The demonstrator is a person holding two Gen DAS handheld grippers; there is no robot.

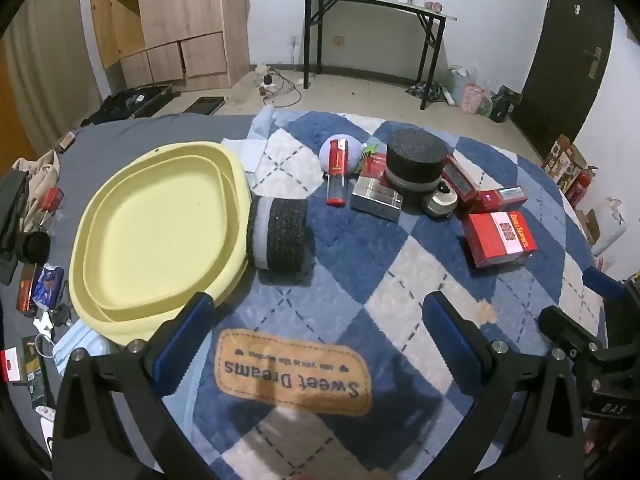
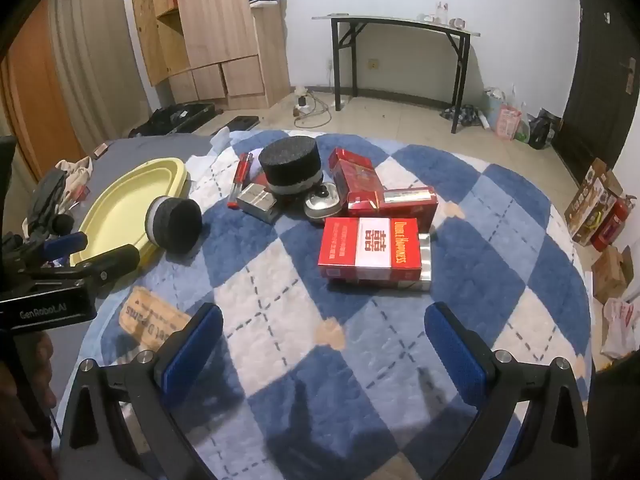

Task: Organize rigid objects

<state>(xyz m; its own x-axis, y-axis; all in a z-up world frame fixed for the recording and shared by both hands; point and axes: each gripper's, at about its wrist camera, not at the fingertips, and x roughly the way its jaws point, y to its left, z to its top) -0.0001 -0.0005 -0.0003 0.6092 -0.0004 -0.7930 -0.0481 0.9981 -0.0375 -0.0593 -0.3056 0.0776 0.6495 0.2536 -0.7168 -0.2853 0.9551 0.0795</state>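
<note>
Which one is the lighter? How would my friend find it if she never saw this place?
Start at the big yellow tray on the left of the blue-and-white checked rug. Look right, past the black foam roll lying on its side by the tray's rim. The lighter is the slim red stick with a clear lower end, not a box.

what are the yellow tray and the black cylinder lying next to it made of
Yellow tray: likely plastic, smooth matte with a moulded stepped rim. Black cylinder: looks like coarse foam, its dark surface porous and speckled, with a paler grey band.
</note>
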